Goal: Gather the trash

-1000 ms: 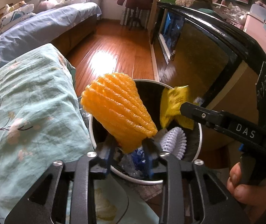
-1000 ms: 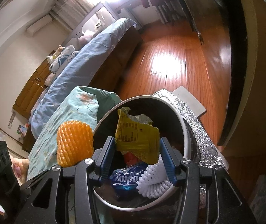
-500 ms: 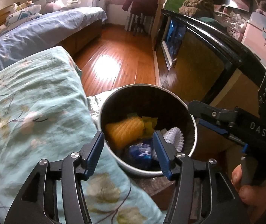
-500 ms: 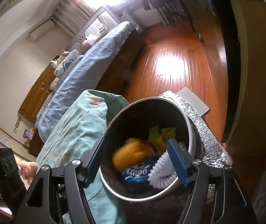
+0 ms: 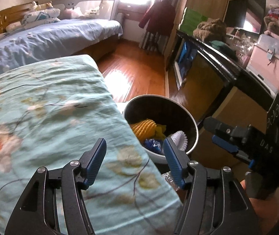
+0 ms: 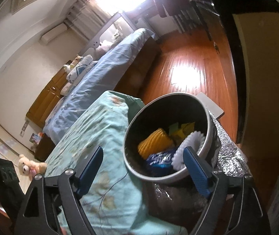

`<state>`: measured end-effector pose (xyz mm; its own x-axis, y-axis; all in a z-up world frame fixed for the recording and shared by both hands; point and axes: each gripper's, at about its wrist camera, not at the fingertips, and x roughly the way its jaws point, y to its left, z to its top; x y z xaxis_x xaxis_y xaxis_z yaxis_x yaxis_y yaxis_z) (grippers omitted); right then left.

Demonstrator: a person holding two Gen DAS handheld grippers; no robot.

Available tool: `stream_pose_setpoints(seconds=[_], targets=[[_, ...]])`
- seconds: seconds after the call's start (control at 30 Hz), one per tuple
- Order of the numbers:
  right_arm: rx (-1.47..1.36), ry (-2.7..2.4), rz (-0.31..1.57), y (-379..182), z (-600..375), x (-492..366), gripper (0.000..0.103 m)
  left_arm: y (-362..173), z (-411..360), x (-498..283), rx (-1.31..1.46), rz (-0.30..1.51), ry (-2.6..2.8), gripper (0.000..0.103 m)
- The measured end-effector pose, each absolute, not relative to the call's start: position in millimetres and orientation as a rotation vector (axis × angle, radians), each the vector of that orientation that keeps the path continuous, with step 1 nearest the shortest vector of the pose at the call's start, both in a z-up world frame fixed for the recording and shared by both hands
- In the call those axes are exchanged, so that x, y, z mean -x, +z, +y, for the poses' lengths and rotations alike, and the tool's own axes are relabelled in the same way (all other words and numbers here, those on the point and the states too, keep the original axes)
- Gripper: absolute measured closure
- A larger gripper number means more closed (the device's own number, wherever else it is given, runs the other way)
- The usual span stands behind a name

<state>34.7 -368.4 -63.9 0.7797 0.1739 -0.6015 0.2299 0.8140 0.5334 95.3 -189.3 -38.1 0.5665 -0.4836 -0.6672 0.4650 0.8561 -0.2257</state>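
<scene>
A round bin [image 5: 195,135] with a white rim stands beside the bed; it also shows in the right wrist view [image 6: 208,129]. Inside lie an orange foam net [image 5: 144,127] [image 6: 155,143], a yellow wrapper [image 5: 160,130] [image 6: 182,129], a white foam net [image 5: 179,138] [image 6: 188,146] and a blue packet [image 5: 153,145] [image 6: 159,157]. My left gripper [image 5: 134,160] is open and empty, above the bed's edge, short of the bin. My right gripper [image 6: 143,168] is open and empty just before the bin; it shows at the right of the left wrist view [image 5: 225,137].
A teal floral quilt [image 5: 47,117] covers the bed edge left of the bin. A silver foil mat [image 6: 229,156] lies under the bin. A dark cabinet [image 5: 214,74] runs along the right. A wood floor [image 5: 135,74] and a blue-covered bed [image 5: 41,37] lie beyond.
Both grippers opened and dropped the orange foam net and the yellow wrapper into the bin. Both then pulled back and up from the bin.
</scene>
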Motion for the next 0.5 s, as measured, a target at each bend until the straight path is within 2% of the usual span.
stream_pose_setpoints(seconds=[0.27, 0.5], targets=[[-0.514, -0.025, 0.621, -46.0, -332.3, -4.0, 0.015, -27.9, -150.3, -61.1, 0.053, 0.719, -0.507, 0.039], [-0.363, -0.039, 0.512, -19.5, -302.2, 24.4, 0.006, -14.5, -118.9, -30.0, 0.074, 0.636, -0.456, 0.036]])
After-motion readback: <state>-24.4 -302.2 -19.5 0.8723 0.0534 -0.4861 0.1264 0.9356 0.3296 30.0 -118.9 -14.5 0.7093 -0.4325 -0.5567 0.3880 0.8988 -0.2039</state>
